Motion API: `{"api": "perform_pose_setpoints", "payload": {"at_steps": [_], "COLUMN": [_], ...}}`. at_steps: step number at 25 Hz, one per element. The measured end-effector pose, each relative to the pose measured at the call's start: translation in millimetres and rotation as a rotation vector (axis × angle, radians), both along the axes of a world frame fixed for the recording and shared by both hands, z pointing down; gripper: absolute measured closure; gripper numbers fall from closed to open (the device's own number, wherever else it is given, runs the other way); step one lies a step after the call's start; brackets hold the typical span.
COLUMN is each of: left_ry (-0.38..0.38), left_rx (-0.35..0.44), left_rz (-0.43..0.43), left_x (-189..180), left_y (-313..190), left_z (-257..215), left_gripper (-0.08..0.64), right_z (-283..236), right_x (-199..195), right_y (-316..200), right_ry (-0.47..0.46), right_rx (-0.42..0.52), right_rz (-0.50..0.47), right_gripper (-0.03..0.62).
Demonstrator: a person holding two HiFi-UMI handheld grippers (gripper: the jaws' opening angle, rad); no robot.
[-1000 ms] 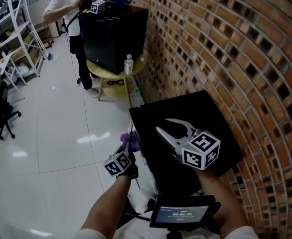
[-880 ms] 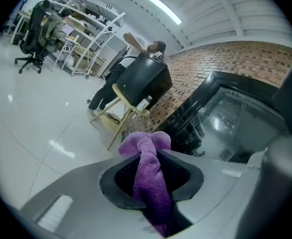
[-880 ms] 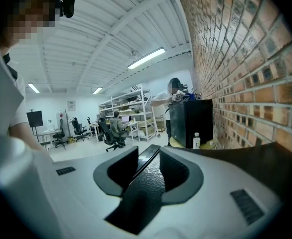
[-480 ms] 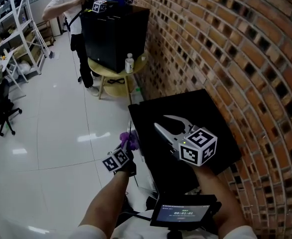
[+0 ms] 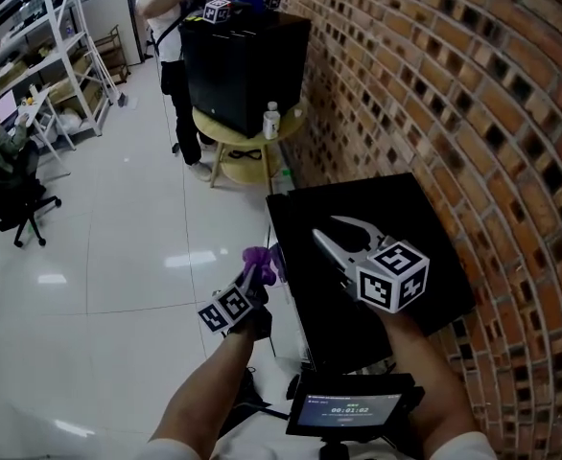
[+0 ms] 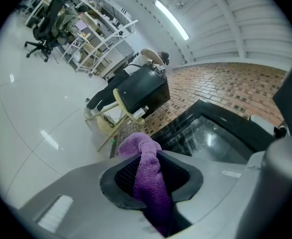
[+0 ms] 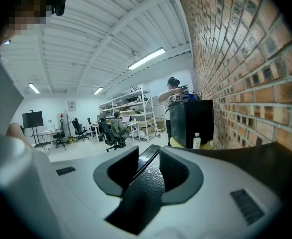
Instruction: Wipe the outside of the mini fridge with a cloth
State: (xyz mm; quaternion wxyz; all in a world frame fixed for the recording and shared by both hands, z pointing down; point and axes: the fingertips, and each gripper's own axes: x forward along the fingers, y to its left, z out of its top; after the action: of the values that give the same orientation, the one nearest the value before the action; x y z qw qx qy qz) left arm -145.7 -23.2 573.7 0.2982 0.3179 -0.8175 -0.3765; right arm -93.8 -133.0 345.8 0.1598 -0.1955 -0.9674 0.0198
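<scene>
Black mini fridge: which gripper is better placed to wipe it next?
Left. The left gripper clamps the purple terry cloth beside the black mini fridge's front edge; the right gripper hangs open and empty above its top.

Floor (image 5: 128, 257): glossy white tiles, lights mirrored in them
Standing on it:
- 1 round table (image 5: 245, 139), yellow top, by the brick wall (image 5: 454, 84)
- 1 white shelf rack (image 5: 56, 56), far left
- 1 black office chair (image 5: 17, 204), left edge
- 1 person (image 5: 171, 27), just beside the table
- 1 near mini fridge (image 5: 367, 228), black, against the wall, base hidden

Round table carries:
- 1 far mini fridge (image 5: 243, 65), black, upright, filling most of the top
- 1 small white bottle (image 5: 271, 121), upright at the rim, just beside that fridge
</scene>
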Motion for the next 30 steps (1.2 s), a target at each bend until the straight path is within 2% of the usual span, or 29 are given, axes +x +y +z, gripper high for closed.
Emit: {"api": "perform_pose_setpoints", "payload": {"at_steps": [6,11,23,27,30], "left_ry": [-0.071,-0.12,-0.232,-0.234,-0.229], "left_rx": [0.111,0.169,0.227,0.243,0.227], "left_rz": [-0.025,-0.064,-0.127,-0.122,-0.117], "left_x": [17.6,36.9,81.0,102.8,114.3], "left_y": [17.7,30.0,32.7,26.7,23.3], "left_z": [-56.2,-109.1,-209.1,-218.6,-211.7], "left_gripper": [0.485,0.485,0.482,0.482,0.482], "right_z": [-2.2,-2.4,-3.1,-3.7,-3.9], "right_x": [0.0,-1.9,-1.0,-0.9,-0.6], "right_y": [1.1,1.9,0.7,1.6,3.0], "right_ry": [-0.007,-0.007,-0.008,-0.011,-0.011], "right_rx": [0.004,0.0,0.0,-0.001,-0.001], "right_rz": [-0.003,-0.007,-0.006,-0.011,-0.02], "right_gripper": [0.465,0.465,0.465,0.465,0.465]}}
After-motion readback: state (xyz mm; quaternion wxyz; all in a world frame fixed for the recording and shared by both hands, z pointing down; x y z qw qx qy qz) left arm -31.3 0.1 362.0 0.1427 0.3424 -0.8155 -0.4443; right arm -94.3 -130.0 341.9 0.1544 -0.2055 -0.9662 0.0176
